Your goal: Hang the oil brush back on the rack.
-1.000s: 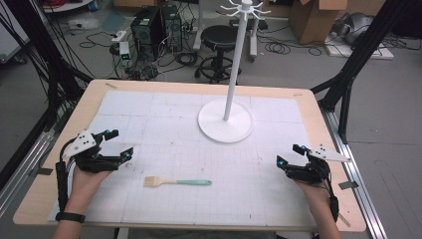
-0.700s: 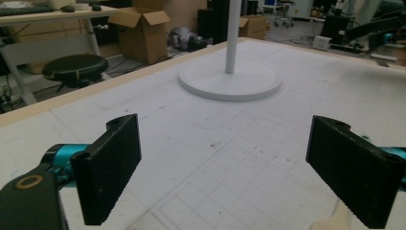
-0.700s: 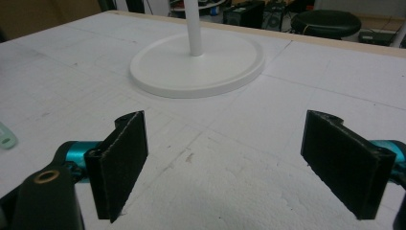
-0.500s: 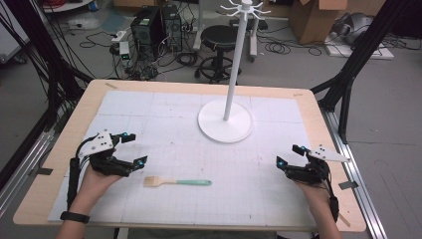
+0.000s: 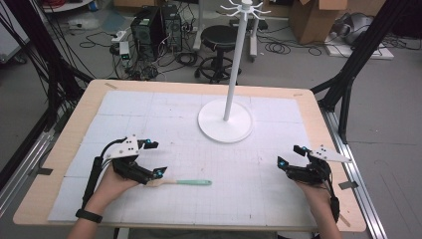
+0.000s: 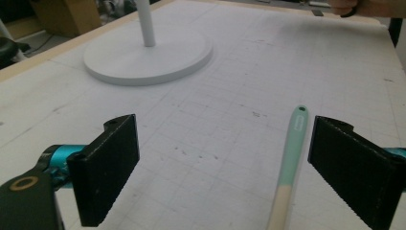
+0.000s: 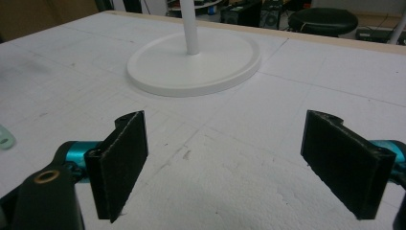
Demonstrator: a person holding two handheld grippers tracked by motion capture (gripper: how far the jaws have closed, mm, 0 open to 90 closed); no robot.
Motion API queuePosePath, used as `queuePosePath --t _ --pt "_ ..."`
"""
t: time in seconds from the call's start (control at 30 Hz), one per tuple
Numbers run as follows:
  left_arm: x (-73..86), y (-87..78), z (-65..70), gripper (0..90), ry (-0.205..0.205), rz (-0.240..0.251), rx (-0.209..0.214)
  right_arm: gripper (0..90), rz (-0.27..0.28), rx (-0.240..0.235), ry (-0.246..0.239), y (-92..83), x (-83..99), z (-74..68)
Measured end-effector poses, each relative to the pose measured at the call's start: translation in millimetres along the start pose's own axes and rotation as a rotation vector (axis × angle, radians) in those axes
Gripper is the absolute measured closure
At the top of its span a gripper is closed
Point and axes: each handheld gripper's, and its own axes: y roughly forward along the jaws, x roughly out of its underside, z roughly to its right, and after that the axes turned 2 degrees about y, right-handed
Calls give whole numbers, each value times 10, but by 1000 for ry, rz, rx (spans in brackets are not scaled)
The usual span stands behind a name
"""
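Observation:
A spatula [image 5: 185,182] with a mint-green handle and a beige head lies flat on the white gridded mat near the table's front. My left gripper [image 5: 156,158] is open at its beige end. In the left gripper view [image 6: 225,167] the handle [image 6: 293,148] runs between the jaws, close to the right one and touching neither. My right gripper [image 5: 289,155] is open at the front right with nothing between its jaws [image 7: 225,163]. The tip of the mint handle [image 7: 5,136] shows at the left edge of the right gripper view.
A white stand with a round base [image 5: 225,122] and a tall pole [image 5: 235,64] topped by hooks stands at the mat's middle back. The wooden table edge [image 5: 199,84] frames the mat. Beyond the table are a stool [image 5: 219,37], computers and cables on the floor.
My left gripper has moved right and toward the spatula, so its open jaws now stand at the beige end. The right gripper has stayed where it was.

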Motion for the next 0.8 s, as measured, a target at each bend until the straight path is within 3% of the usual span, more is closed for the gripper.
queuePosePath --t 0.1,0.33,0.47,0.8 --pt "-4 70 39 111 11 -18 24 157 0 2 -4 -4 3 5" --pt "24 242 134 114 59 -115 94 157 1 6 3 -15 9 12" --pt "46 312 170 114 79 -157 112 157 -3 5 0 -9 12 12" --pt "68 365 194 211 86 -192 157 157 -3 6 3 -9 16 15"
